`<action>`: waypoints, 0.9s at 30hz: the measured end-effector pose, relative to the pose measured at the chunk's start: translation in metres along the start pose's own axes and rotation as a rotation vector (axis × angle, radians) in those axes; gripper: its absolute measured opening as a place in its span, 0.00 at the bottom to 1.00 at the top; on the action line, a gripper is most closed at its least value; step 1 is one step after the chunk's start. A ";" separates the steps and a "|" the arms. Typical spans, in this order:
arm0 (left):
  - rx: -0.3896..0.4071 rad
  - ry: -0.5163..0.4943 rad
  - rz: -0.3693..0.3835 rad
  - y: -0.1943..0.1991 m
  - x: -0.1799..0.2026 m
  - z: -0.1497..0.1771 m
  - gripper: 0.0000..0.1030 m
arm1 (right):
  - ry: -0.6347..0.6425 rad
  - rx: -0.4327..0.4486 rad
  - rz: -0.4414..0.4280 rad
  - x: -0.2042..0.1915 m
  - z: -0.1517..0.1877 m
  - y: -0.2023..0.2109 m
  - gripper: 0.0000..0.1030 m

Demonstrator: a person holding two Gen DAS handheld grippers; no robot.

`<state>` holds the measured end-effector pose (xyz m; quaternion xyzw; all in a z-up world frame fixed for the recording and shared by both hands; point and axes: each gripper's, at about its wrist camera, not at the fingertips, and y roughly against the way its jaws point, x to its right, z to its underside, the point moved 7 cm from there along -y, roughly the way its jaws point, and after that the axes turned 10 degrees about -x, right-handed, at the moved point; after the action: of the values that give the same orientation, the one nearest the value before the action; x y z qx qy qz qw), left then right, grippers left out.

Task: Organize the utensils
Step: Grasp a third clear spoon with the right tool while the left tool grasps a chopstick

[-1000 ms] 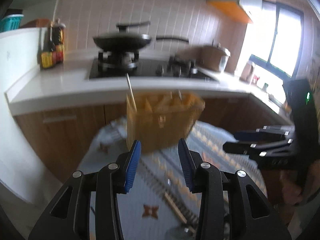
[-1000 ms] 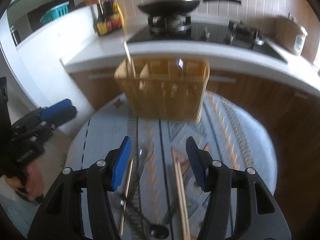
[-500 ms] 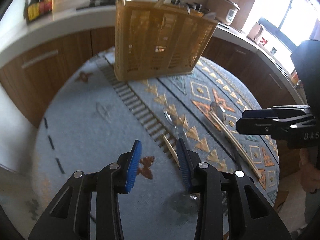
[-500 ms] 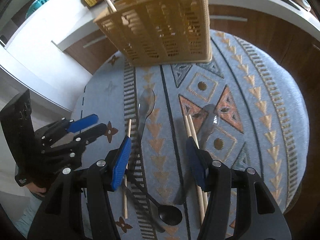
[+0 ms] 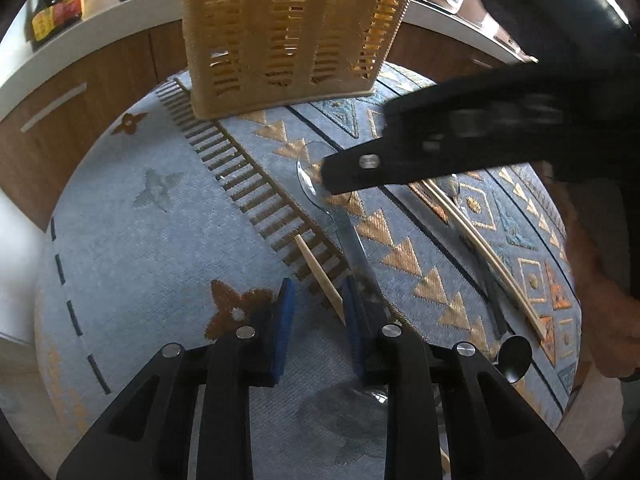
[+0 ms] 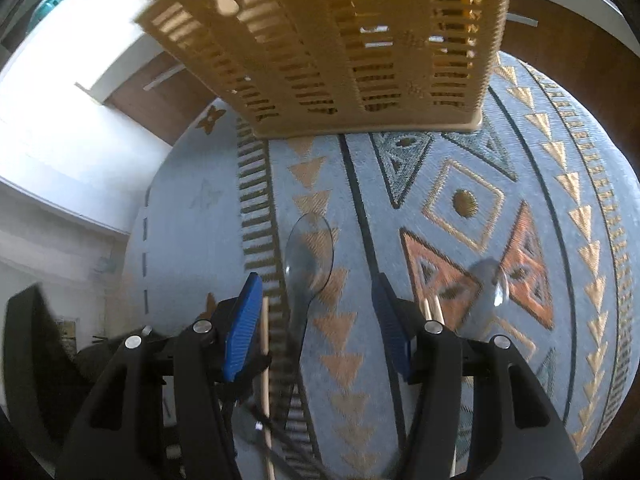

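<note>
A round table under a blue patterned cloth [image 5: 140, 240] carries loose utensils. My left gripper [image 5: 316, 292] points down at the cloth, its jaws closing. A single wooden chopstick [image 5: 318, 272] lies between them beside the right pad, not pinched. A clear spoon [image 5: 348, 236] lies just right of it. My right gripper [image 6: 316, 308] hangs open over the clear spoon [image 6: 310, 252]; the single chopstick [image 6: 265, 360] runs by its left pad. In the left wrist view the right gripper [image 5: 400, 160] crosses above the spoon's bowl. A yellow slotted basket [image 5: 288, 32] [image 6: 340, 40] stands at the far side.
A pair of chopsticks [image 5: 480, 248] [image 6: 432, 308], a second clear spoon [image 6: 488, 280] and a black spoon [image 5: 516, 356] lie on the cloth's right half. Wooden cabinets [image 5: 60, 120] and a white counter [image 5: 80, 52] ring the table. A person's hand [image 5: 600, 320] is at the right edge.
Both grippers have tipped down and sunk close to the cloth. The left jaws have narrowed around the single chopstick. The right gripper has come over the clear spoon, its gap unchanged.
</note>
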<state>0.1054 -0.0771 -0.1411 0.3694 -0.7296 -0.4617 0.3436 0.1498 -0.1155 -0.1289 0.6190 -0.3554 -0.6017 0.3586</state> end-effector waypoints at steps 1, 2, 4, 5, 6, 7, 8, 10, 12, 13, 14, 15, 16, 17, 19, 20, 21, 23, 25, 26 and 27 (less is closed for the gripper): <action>-0.001 -0.008 -0.008 0.000 0.002 0.001 0.22 | -0.002 -0.002 0.013 -0.001 -0.002 -0.005 0.51; -0.002 -0.020 -0.018 0.000 0.004 0.003 0.22 | -0.003 -0.001 0.029 -0.001 -0.003 -0.010 0.51; -0.002 -0.063 -0.063 0.000 0.010 0.009 0.23 | 0.003 0.019 0.053 -0.005 -0.004 -0.013 0.51; 0.002 -0.076 -0.082 0.001 0.012 0.012 0.23 | 0.012 0.028 0.068 -0.006 -0.005 -0.015 0.51; 0.004 -0.079 -0.088 0.001 0.013 0.013 0.23 | 0.026 0.040 0.087 -0.010 -0.005 -0.016 0.51; 0.005 -0.077 -0.088 0.001 0.014 0.014 0.23 | 0.032 0.049 0.098 -0.013 -0.006 -0.018 0.50; 0.008 -0.067 -0.077 0.002 0.013 0.015 0.22 | 0.041 0.058 0.115 -0.016 -0.006 -0.019 0.49; 0.020 -0.044 -0.038 0.005 0.010 0.018 0.22 | 0.066 0.081 0.165 -0.021 -0.006 -0.022 0.41; 0.031 -0.027 -0.011 0.007 0.005 0.020 0.20 | 0.098 0.098 0.206 -0.026 -0.004 -0.024 0.37; 0.033 -0.015 0.005 0.007 0.002 0.020 0.20 | 0.111 0.104 0.223 -0.028 -0.004 -0.025 0.36; 0.034 -0.006 0.016 0.008 0.001 0.021 0.20 | 0.124 0.107 0.237 -0.029 -0.004 -0.026 0.36; 0.031 -0.003 0.017 0.007 0.004 0.019 0.20 | 0.131 0.109 0.248 -0.031 -0.003 -0.027 0.34; 0.027 -0.004 0.011 0.007 0.005 0.019 0.20 | 0.141 0.110 0.267 -0.033 -0.002 -0.028 0.28; 0.019 -0.008 0.000 0.006 0.007 0.018 0.20 | 0.158 0.104 0.282 -0.035 -0.002 -0.029 0.27; 0.004 -0.020 -0.017 0.005 0.011 0.019 0.23 | 0.184 0.084 0.291 -0.040 0.004 -0.031 0.21; -0.016 -0.039 -0.039 0.004 0.016 0.018 0.24 | 0.188 0.072 0.291 -0.039 0.005 -0.030 0.17; -0.032 -0.053 -0.047 0.003 0.019 0.016 0.26 | 0.193 0.065 0.287 -0.040 0.006 -0.031 0.11; -0.049 -0.065 -0.065 0.001 0.025 0.013 0.28 | 0.202 0.050 0.261 -0.037 0.008 -0.030 0.06; -0.062 -0.095 -0.123 -0.002 0.031 0.010 0.20 | 0.203 0.046 0.238 -0.034 0.010 -0.029 0.06; -0.060 -0.104 -0.139 0.000 0.025 0.018 0.13 | 0.201 0.045 0.218 -0.031 0.011 -0.028 0.06; -0.057 -0.113 -0.161 0.000 0.026 0.019 0.12 | 0.200 0.043 0.185 -0.031 0.012 -0.027 0.06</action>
<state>0.0766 -0.0916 -0.1429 0.3904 -0.7023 -0.5284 0.2742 0.1370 -0.0759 -0.1376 0.6479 -0.3862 -0.4937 0.4328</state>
